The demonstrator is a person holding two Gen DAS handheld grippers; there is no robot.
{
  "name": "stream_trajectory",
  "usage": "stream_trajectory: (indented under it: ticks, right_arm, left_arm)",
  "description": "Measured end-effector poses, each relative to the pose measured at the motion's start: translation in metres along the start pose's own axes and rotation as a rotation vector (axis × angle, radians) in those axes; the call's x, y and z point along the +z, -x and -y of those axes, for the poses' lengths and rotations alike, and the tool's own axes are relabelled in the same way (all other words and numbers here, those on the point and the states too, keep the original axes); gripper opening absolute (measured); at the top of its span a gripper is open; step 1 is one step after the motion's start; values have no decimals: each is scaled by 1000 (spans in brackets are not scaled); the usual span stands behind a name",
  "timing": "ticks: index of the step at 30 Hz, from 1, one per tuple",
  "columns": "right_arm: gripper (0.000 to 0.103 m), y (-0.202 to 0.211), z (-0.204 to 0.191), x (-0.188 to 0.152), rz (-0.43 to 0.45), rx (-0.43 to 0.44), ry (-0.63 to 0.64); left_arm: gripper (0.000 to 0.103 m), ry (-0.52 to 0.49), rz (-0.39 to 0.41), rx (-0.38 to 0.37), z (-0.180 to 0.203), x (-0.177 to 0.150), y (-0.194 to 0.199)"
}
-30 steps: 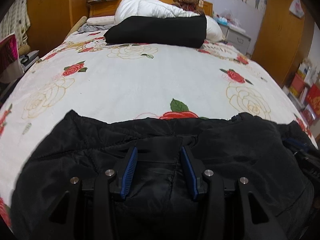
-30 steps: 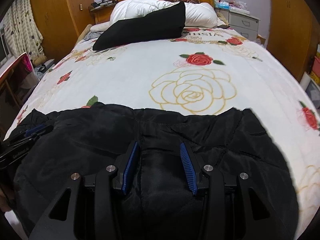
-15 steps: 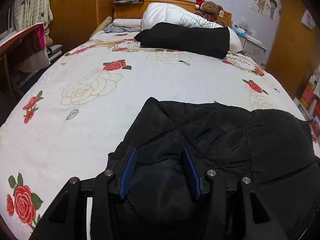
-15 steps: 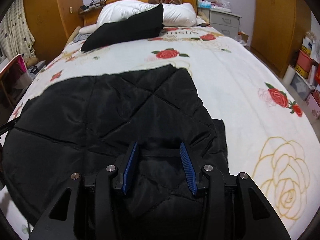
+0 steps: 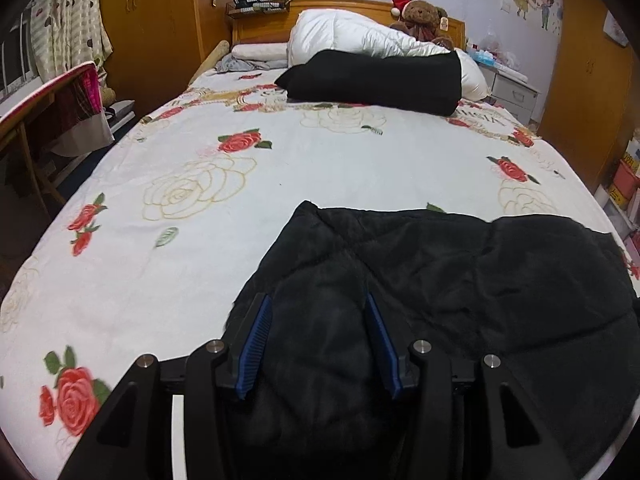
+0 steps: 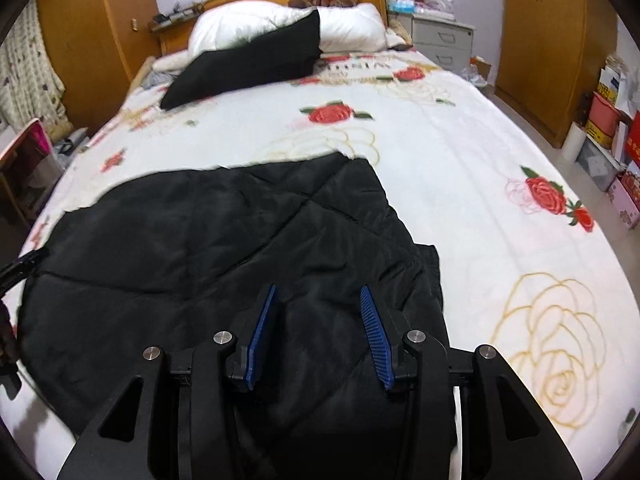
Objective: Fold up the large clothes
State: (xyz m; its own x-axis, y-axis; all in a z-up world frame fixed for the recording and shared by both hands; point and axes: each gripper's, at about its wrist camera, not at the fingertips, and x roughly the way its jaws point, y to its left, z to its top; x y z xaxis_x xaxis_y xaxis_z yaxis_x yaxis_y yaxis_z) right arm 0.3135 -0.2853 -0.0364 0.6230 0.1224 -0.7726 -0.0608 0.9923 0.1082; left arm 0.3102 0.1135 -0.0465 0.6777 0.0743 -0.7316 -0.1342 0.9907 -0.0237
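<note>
A black quilted jacket [image 5: 460, 264] lies folded on the rose-print bed sheet [image 5: 320, 168] near the foot of the bed. It also shows in the right wrist view [image 6: 224, 236]. My left gripper [image 5: 318, 312] is open over the jacket's left end, its blue pads apart with fabric below them. My right gripper [image 6: 318, 304] is open over the jacket's right end, above a thinner layer that sticks out at the edge [image 6: 434, 276]. The left gripper's tip shows at the left edge of the right wrist view [image 6: 20, 268].
A black pillow [image 5: 376, 80], a white duvet [image 5: 352, 36] and a teddy bear [image 5: 422, 18] lie at the headboard. A desk and chair [image 5: 48, 112] stand to the left. A nightstand [image 6: 440, 40], wardrobe and boxes [image 6: 608, 120] stand to the right.
Both grippers have drawn back and apart toward the jacket's ends. The jacket now lies folded over, flat on the bed, with more sheet showing around it.
</note>
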Motion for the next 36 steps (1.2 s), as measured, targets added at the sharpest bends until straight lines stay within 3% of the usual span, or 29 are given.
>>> stream_trajectory:
  ticks: [6, 11, 20, 26, 31, 33, 36]
  right_arm:
    - [43, 42, -13, -25, 5, 2, 39]
    - [43, 10, -5, -43, -99, -16, 19]
    - [45, -5, -6, -37, -138, -7, 28]
    - [45, 39, 7, -13, 10, 36, -12]
    - [45, 8, 19, 9, -18, 43, -42]
    - [45, -21, 28, 2, -110, 48, -77]
    - [44, -35, 36, -4, -119, 61, -89]
  left_arm:
    - [51, 12, 35, -23, -7, -20, 41]
    - [51, 37, -65, -8, -15, -42, 17]
    - [52, 39, -72, -2, -10, -49, 11]
    - [51, 58, -11, -35, -19, -28, 34]
    - [51, 54, -38, -45, -15, -4, 1]
    - [54, 66, -80, -39, -14, -2, -22]
    - [55, 63, -79, -44, -13, -3, -33]
